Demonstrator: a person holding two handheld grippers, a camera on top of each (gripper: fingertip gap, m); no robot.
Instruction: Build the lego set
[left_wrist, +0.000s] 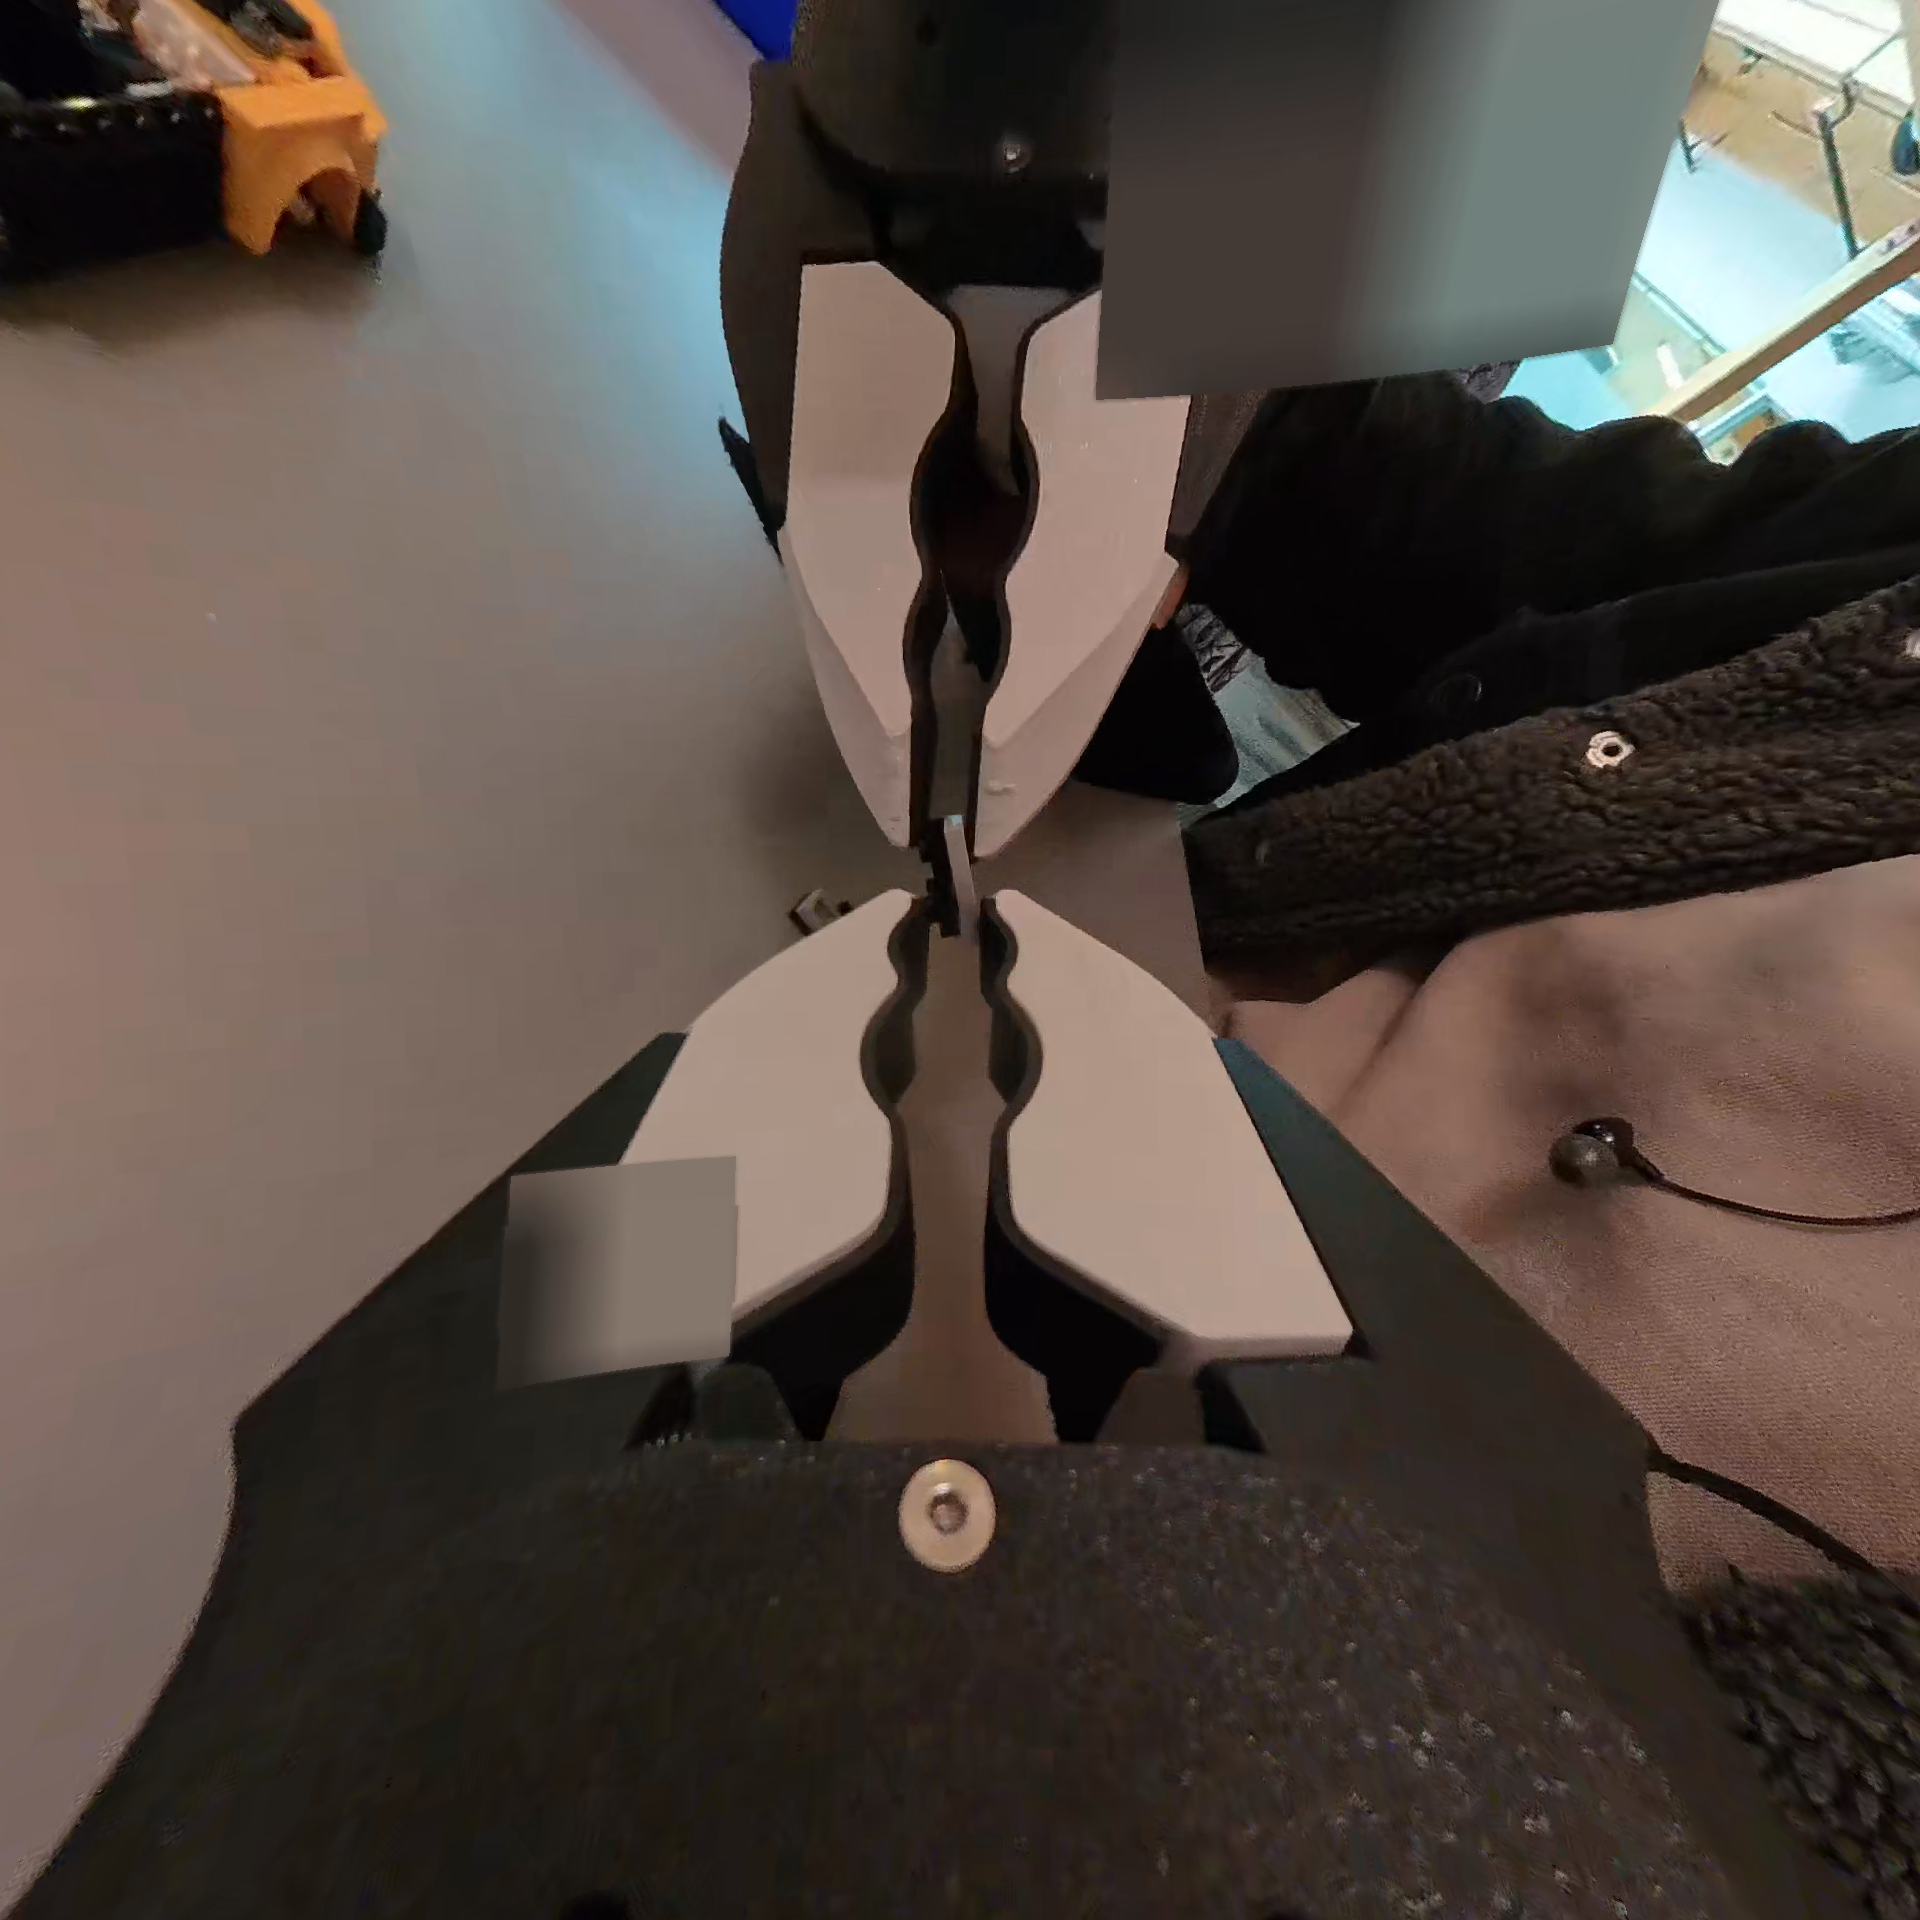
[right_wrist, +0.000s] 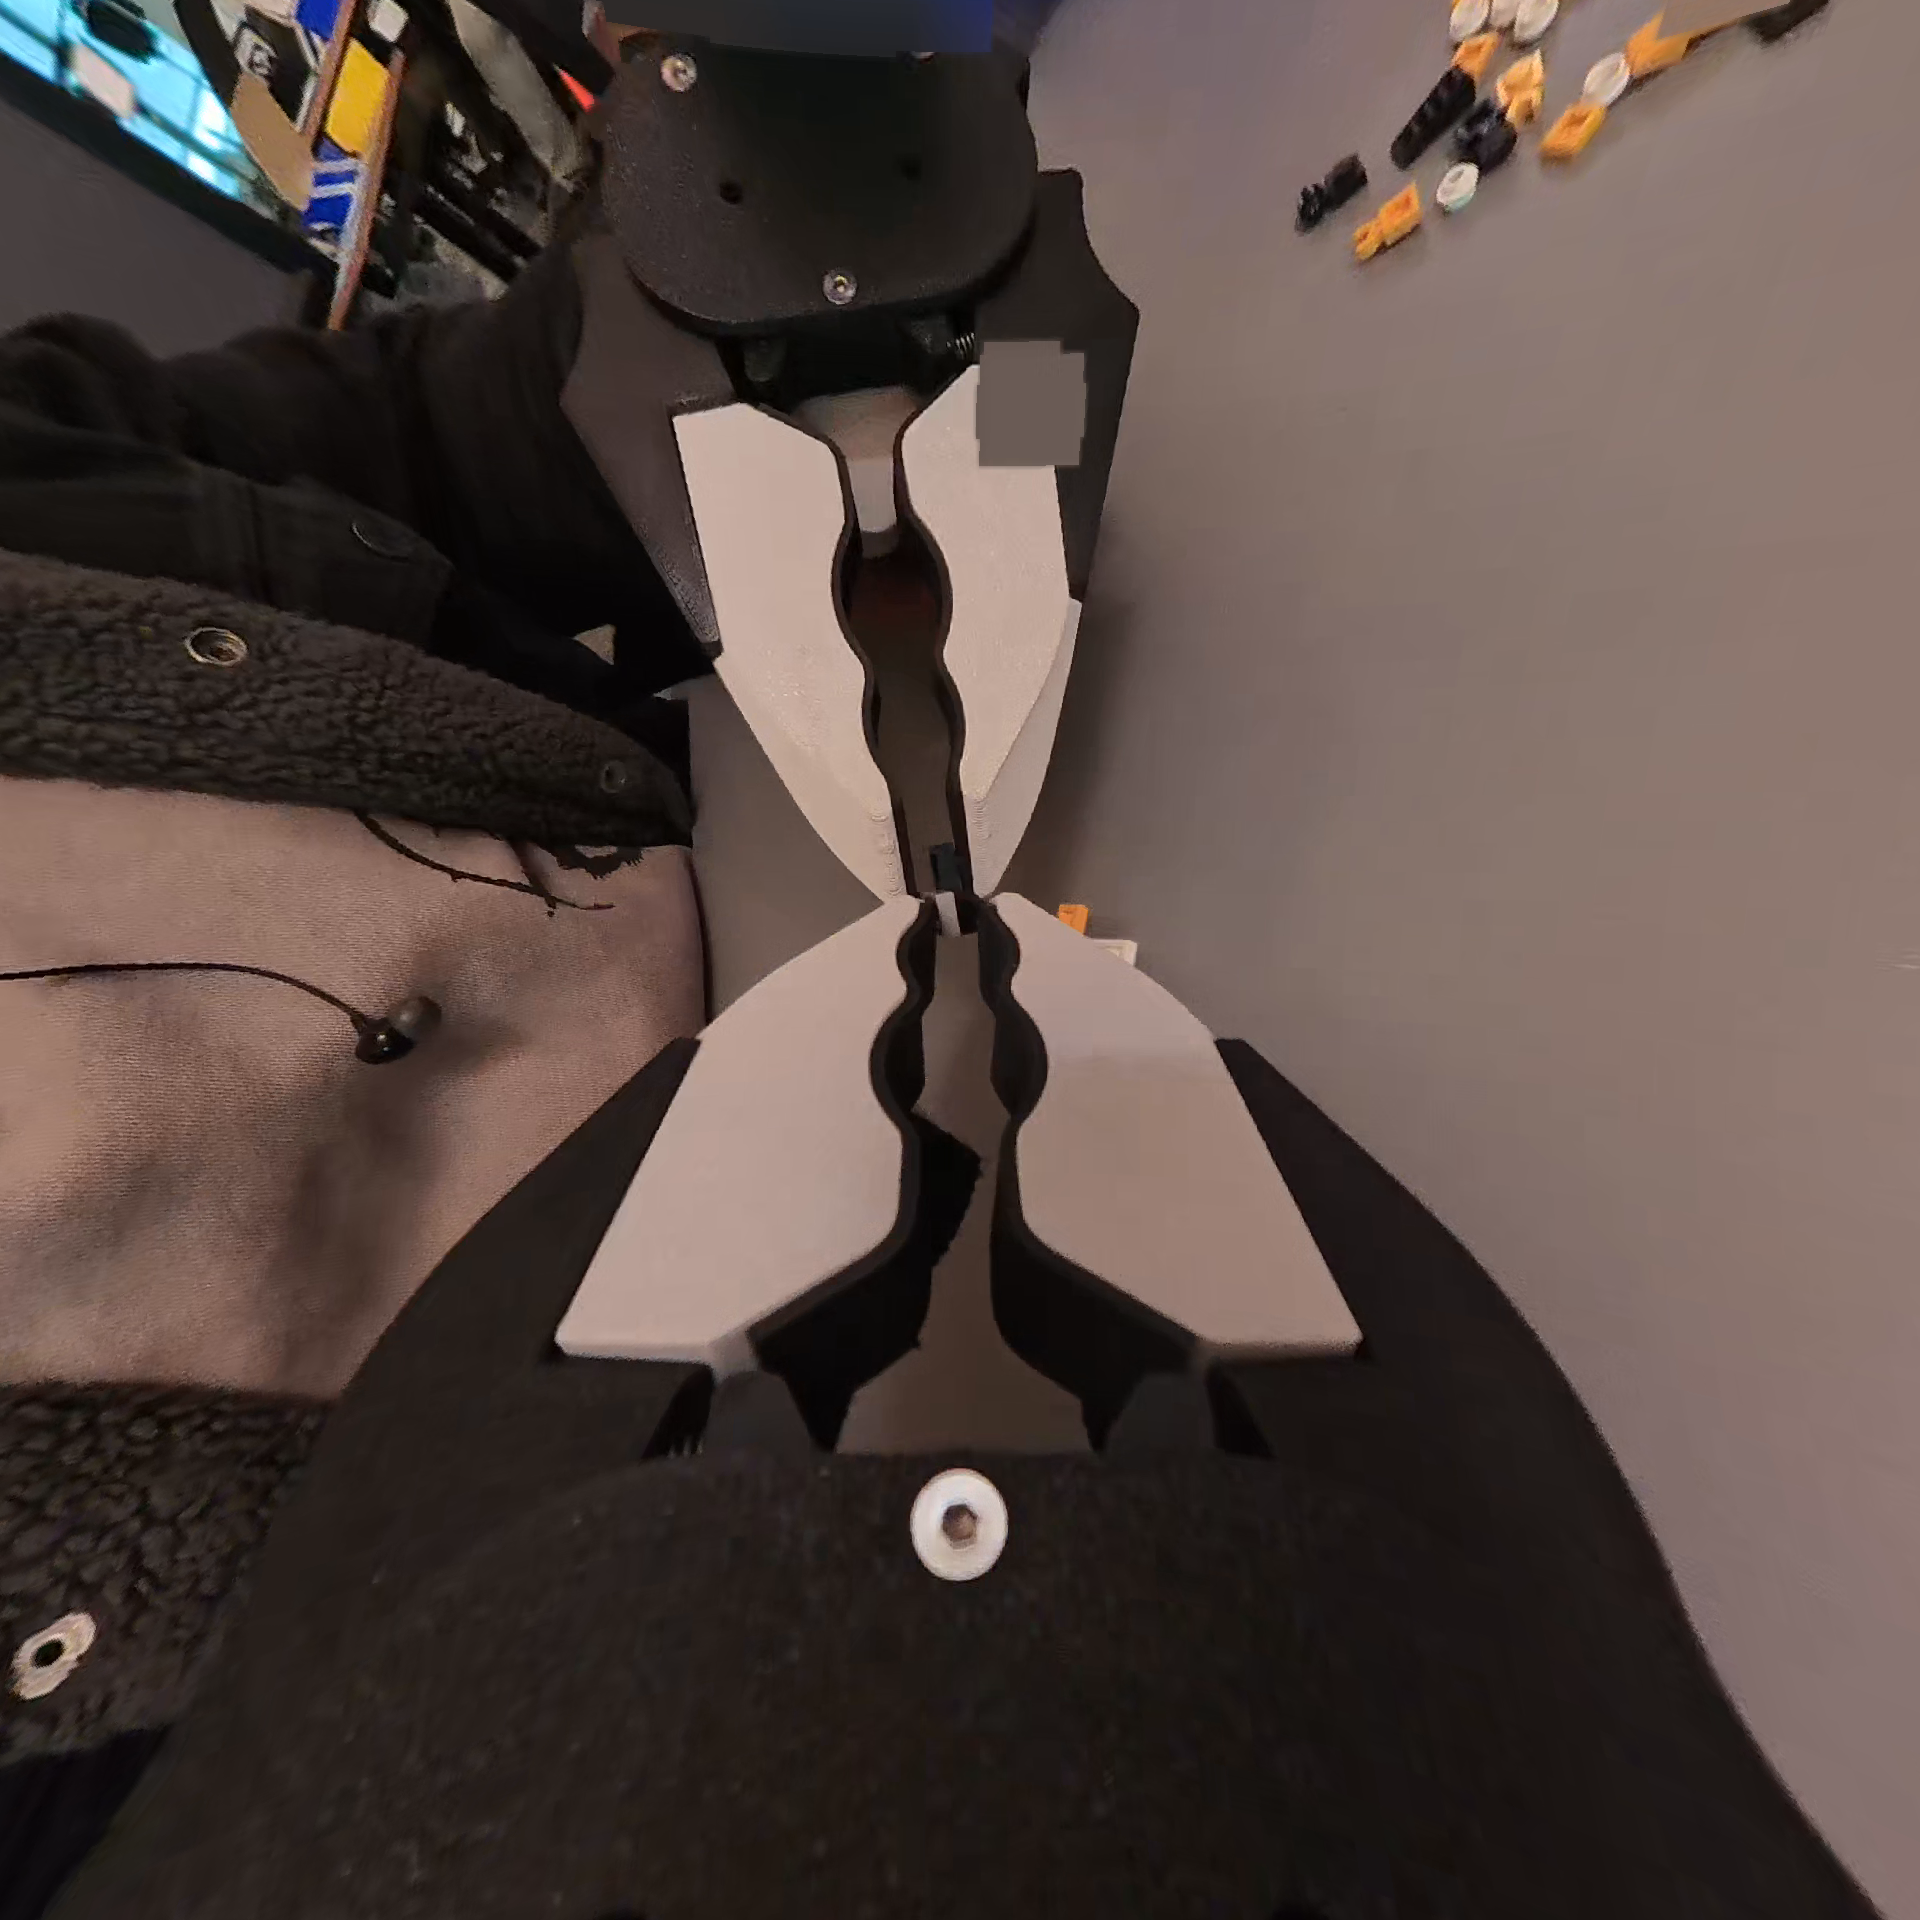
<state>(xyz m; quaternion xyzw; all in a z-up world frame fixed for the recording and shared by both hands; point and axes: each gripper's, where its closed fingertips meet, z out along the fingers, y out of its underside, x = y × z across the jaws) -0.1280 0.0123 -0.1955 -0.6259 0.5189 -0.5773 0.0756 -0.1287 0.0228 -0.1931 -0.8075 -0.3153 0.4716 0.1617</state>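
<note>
— While the two grippers face each other tip to tip above the grey counter (left_wrist: 312, 727), which one carries what?

— From the left wrist view, the left gripper (left_wrist: 951, 914) is closed to a narrow slit on a small black piece (left_wrist: 943, 914). The right gripper (left_wrist: 940, 831), coming in from straight ahead, is nearly closed on a thin white piece (left_wrist: 958, 868). The right wrist view agrees: the right gripper (right_wrist: 951, 914) pinches the white piece (right_wrist: 952, 910), and the left gripper (right_wrist: 940, 868) opposite holds the black piece (right_wrist: 941, 862).

— How do the pieces lie to each other?

— They meet end to end in the small gap between the four fingertips. The white piece's long axis runs along the line joining the two grippers, tilted slightly off it. They look touching or just overlapping; whether they are seated I cannot tell.

— So the coming move?

— My guess is a straight push along that shared line, so that tilt matters: off-axis, the thin piece could slip in the grip.

— And the other parts?

— Well apart: loose orange, black and white bricks (right_wrist: 1455, 145) far across the counter, and an orange and black half-built model (left_wrist: 208, 135) in the far corner.
</note>
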